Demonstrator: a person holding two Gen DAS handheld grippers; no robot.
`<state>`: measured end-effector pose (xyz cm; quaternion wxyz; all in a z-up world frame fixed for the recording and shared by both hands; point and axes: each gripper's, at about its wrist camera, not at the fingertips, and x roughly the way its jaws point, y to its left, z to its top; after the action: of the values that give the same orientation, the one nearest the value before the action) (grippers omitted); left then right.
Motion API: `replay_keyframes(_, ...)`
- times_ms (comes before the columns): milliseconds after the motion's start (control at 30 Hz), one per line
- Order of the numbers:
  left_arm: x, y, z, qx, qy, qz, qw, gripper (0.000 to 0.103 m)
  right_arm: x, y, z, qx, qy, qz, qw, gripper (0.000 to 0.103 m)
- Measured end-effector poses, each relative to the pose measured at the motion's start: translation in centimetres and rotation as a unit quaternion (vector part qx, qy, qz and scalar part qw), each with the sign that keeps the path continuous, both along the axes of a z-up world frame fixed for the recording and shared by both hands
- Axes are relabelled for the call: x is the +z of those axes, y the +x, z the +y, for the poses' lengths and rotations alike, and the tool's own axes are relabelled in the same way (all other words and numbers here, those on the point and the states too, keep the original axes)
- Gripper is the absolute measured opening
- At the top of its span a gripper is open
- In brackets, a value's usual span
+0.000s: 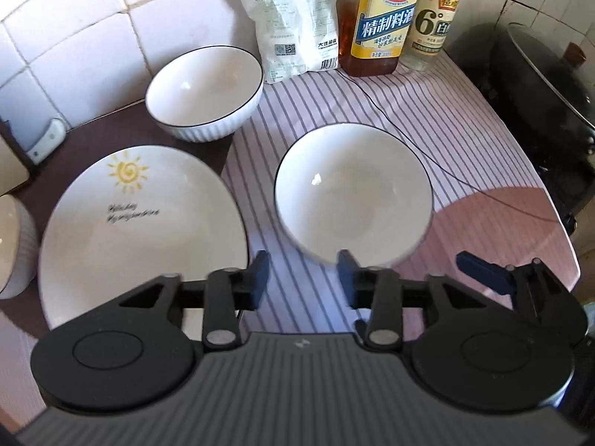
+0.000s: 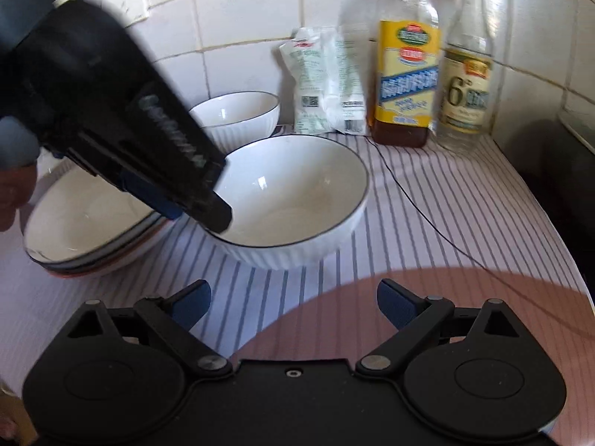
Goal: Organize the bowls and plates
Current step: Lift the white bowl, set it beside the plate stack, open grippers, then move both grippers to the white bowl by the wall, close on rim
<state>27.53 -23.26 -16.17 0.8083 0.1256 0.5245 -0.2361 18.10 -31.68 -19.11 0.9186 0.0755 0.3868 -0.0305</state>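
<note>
The striped cloth [image 2: 465, 223] at the table's right side is free. Bottles [image 2: 407, 85] and bags [image 2: 323, 81] block the back edge. Bowls [image 2: 293, 200] and plates [image 2: 85, 230] fill the left.

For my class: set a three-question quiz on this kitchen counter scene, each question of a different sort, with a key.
1. True or false: in the left wrist view, the sun plate lies left of the near bowl.
2. The near bowl rests on: A) the striped cloth; B) bare dark counter; C) a plate.
3. Fill in: the left tongs and the right tongs are both ____.
Key: 1 true; 2 A; 3 open.
</note>
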Motion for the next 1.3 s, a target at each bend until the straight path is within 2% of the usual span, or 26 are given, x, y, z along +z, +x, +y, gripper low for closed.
replay_keyframes(100, 1.1, -0.9, 0.9, -0.003, -0.01, 0.014, 0.9999, 0.044, 1.1, -1.0, -1.3, -0.03, 0.042, 0.011, 0.999, 0.098)
replay_keyframes(333, 3.6, -1.7, 3.1, 0.005, -0.019, 0.022, 0.9996, 0.049, 4.3, -2.4, -4.0, -0.096, 0.107, -0.007, 0.99, 0.098)
replay_keyframes(500, 5.4, -1.1, 4.6, 0.019, -0.026, 0.017, 0.9993, 0.053, 7.7, -2.7, -4.2, -0.078, 0.163, -0.035, 0.983, 0.098)
replay_keyframes(700, 7.8, 0.4, 6.3, 0.028, -0.039, -0.002, 0.9988, 0.059, 11.4, -1.1, -3.6, -0.082, 0.184, -0.044, 0.979, 0.098)
replay_keyframes(800, 8.9, 1.4, 7.2, 0.034, -0.056, -0.01, 0.9978, 0.059, 12.8, 0.2, -3.3, -0.078, 0.184, -0.043, 0.979, 0.093)
replay_keyframes(900, 9.5, 2.3, 8.1, 0.049, -0.064, -0.024, 0.9964, 0.059, 14.0, 1.7, -2.9, -0.065, 0.207, -0.045, 0.975, 0.09)
replay_keyframes(1133, 9.4, 5.7, 9.8, 0.088, -0.101, -0.049, 0.9898, 0.059, 14.7, 6.1, -2.1, -0.09, 0.239, -0.029, 0.967, 0.084)
replay_keyframes(1300, 7.3, 9.3, 10.0, 0.113, -0.096, -0.066, 0.9867, 0.059, 12.2, 9.7, -2.1, -0.115, 0.289, -0.006, 0.95, 0.079)
